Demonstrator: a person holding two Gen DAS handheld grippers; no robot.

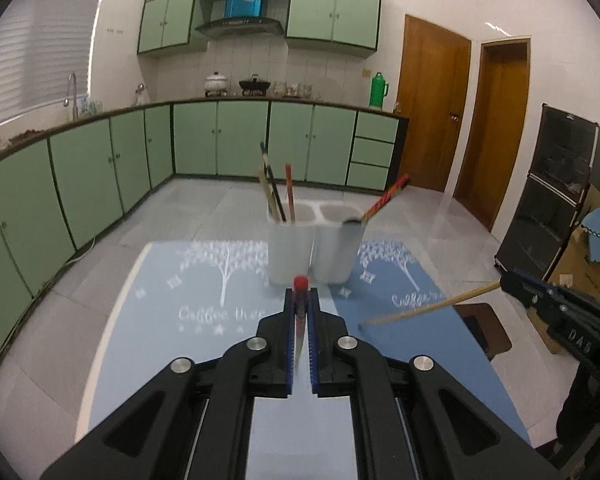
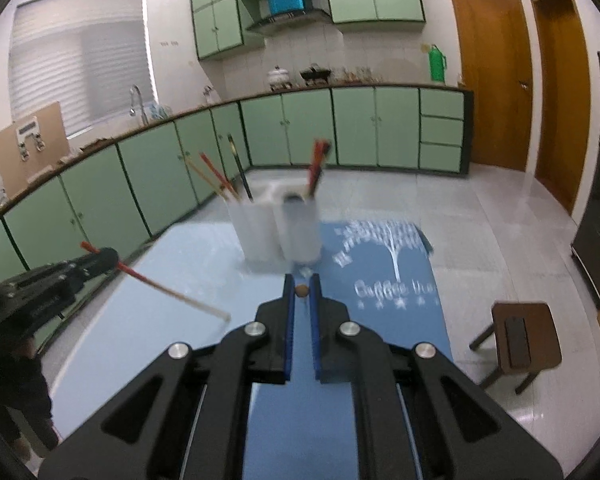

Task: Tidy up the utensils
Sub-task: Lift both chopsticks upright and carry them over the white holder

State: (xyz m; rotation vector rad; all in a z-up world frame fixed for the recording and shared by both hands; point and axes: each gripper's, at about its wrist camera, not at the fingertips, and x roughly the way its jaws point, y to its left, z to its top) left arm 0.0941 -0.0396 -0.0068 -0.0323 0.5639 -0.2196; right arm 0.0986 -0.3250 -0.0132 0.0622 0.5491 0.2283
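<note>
— What's the left gripper (image 1: 301, 296) got hold of?

— Its blue pads are pinched tight on a red-ended chopstick (image 1: 300, 312). In its own view the stick runs nearly end-on, the red butt poking out just past the fingertips. From the right-hand camera you see that chopstick (image 2: 168, 288) from the side: red end at the jaws, pale tip slanting down over the table.

— And the right gripper (image 2: 301, 292)?

— Same story, clamped on a plain wooden chopstick (image 2: 301, 290), seen as a small brown dot between the fingertips. From the left camera the right gripper (image 1: 508, 282) sits off to the right, with that wooden chopstick (image 1: 432, 306) sticking out leftward and slightly down, above the mat.

— Where's the holder?

— Straight ahead of both grippers, a little beyond the fingertips: a white utensil holder (image 1: 316, 248) with several round compartments, standing on the blue tree-print table mat (image 1: 204, 280). Its compartment ahead-left of the left gripper holds a bundle of upright chopsticks (image 1: 278, 192); the right one has a red-and-black pair (image 1: 384, 198) leaning out to the right.

— Do the held sticks touch the holder?

— No, both are apart from it. The picture is blurred around the holder, so finer detail I can't tell.

— Anything else nearby?

— A small brown stool (image 2: 520, 336) on the floor, right of the right gripper.
</note>
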